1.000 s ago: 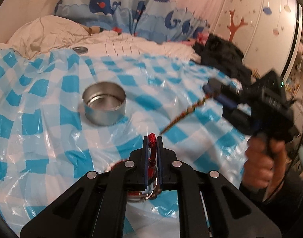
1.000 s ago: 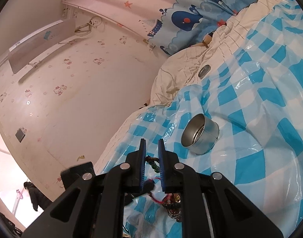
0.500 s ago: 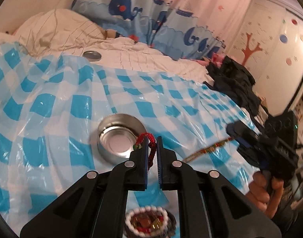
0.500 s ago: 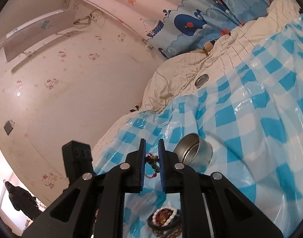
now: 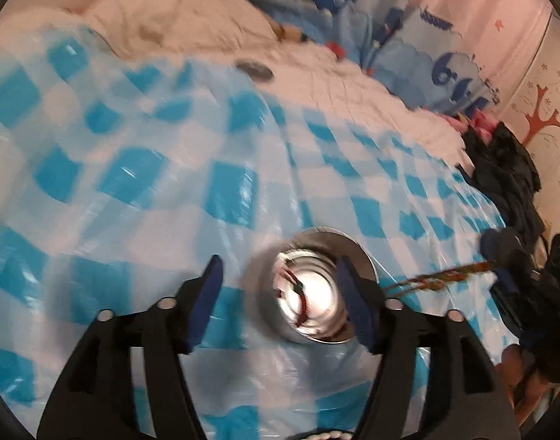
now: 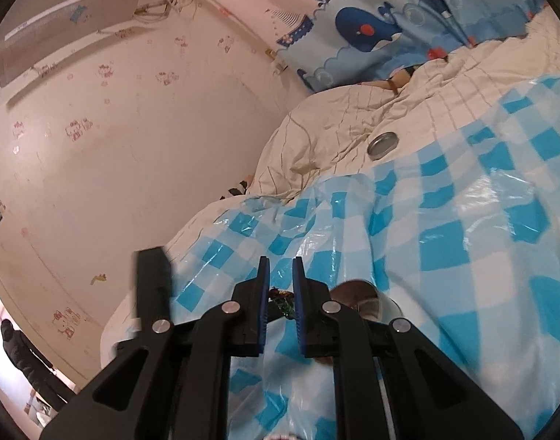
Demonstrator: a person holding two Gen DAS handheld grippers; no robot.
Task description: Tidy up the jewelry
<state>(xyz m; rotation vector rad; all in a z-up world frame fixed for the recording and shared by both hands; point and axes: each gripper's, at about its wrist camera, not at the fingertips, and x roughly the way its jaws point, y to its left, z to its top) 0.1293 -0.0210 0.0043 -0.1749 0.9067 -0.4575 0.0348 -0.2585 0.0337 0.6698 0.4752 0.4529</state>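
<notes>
I note my left gripper, jaws just spread, has let the red cord bracelet into the tin beneath, while my right gripper pinches a braided bracelet not yet stowed.

Left gripper just opened; right gripper clamped

A red bracelet lies inside the upright round metal tin on the checked sheet.
</notes>
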